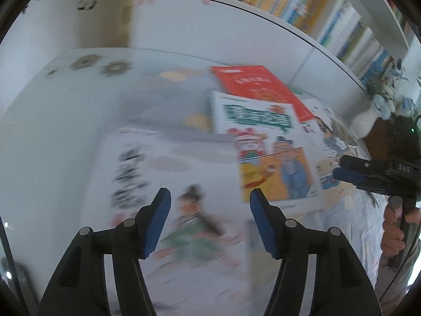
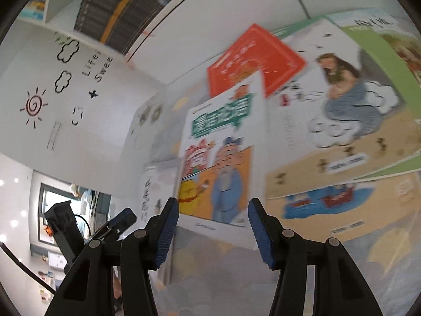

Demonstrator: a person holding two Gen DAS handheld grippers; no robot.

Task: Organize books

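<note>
Both tools hang wide open with nothing between their pads: the left tool (image 1: 210, 202) over a pale picture book (image 1: 181, 210), the right tool (image 2: 213, 210) over the green-titled book (image 2: 218, 155). The books lie fanned and overlapping on the tabletop (image 1: 52, 131), a red book (image 1: 257, 84) furthest back. Best to take one free edge (both views are blurred) and square the thin, glossy covers into one stack.

Child's room or home study corner. White wall shelves (image 1: 350, 13) packed with upright colourful book spines; a row of dark grey spines with orange bands (image 2: 115, 8) fills another bay. White wall carries black cloud and red spiral-sun decals (image 2: 34, 105). Illustrated children's picture books (image 1: 265, 142) lie scattered on a pale patterned tabletop (image 1: 65, 110). White vase of blue flowers (image 1: 368, 121) stands at the edge.
</note>
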